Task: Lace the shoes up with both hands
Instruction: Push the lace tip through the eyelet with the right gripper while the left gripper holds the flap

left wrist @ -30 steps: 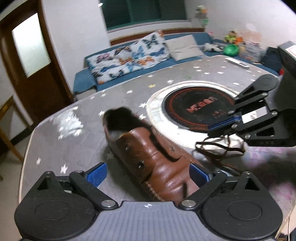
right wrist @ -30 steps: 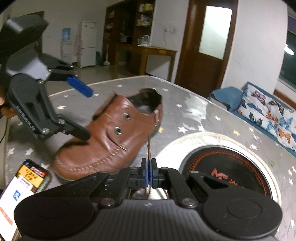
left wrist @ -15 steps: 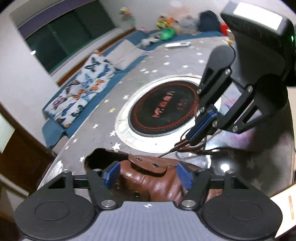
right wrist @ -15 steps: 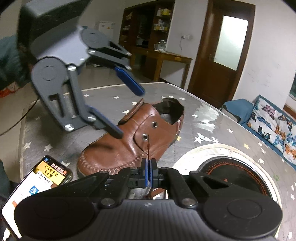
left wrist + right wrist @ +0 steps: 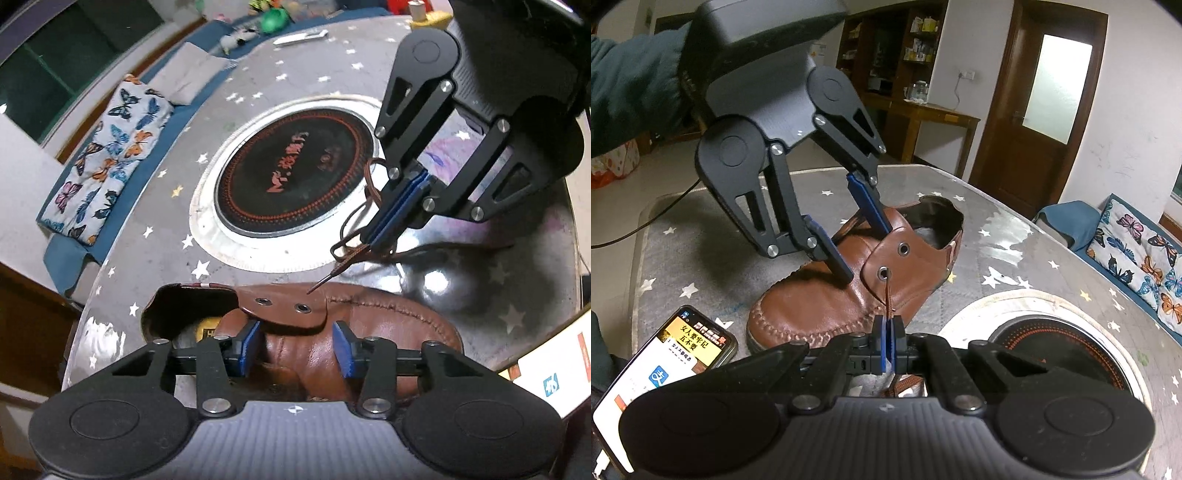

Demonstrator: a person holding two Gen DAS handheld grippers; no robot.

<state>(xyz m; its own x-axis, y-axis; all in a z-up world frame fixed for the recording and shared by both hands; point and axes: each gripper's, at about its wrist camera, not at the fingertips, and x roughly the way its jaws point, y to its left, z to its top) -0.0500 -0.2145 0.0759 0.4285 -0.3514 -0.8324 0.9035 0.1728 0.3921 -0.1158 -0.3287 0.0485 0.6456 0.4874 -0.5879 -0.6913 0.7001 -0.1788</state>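
Brown leather shoe [image 5: 827, 306] lying on the grey star-patterned bench [image 5: 997, 229], toe toward the phone [image 5: 661, 373], opening toward the door. Right gripper [image 5: 888, 345] pressed together, pinching the brown shoelace [image 5: 887, 295] close to its tip. Lace tip at the lower eyelet [image 5: 883, 273] of the near flap, touching or just entering; which of the two not clear from the right wrist view. From the left wrist view, dark aglet [image 5: 320, 284] pointing down at the flap edge, just beside the eyelet [image 5: 302, 307] there. Rest of the shoelace [image 5: 354, 229] looped loosely on the bench behind the right gripper [image 5: 364, 242], partly over the rim of the round inset cooktop [image 5: 291, 177].

Left gripper [image 5: 862, 245] spread, blue pads [image 5: 868, 203] straddling the tongue area of the shoe: one finger down inside behind the eyelet flap, the other resting against the vamp outside. In its own view, left gripper [image 5: 297, 349] open with the tongue [image 5: 295, 354] between the pads; firm contact on either side not certain. Teal sleeve [image 5: 631, 92] behind the left gripper. Phone with lit screen lying on the bench just beside the toe. Butterfly-print cushion [image 5: 107, 155] on the blue sofa beyond the bench.
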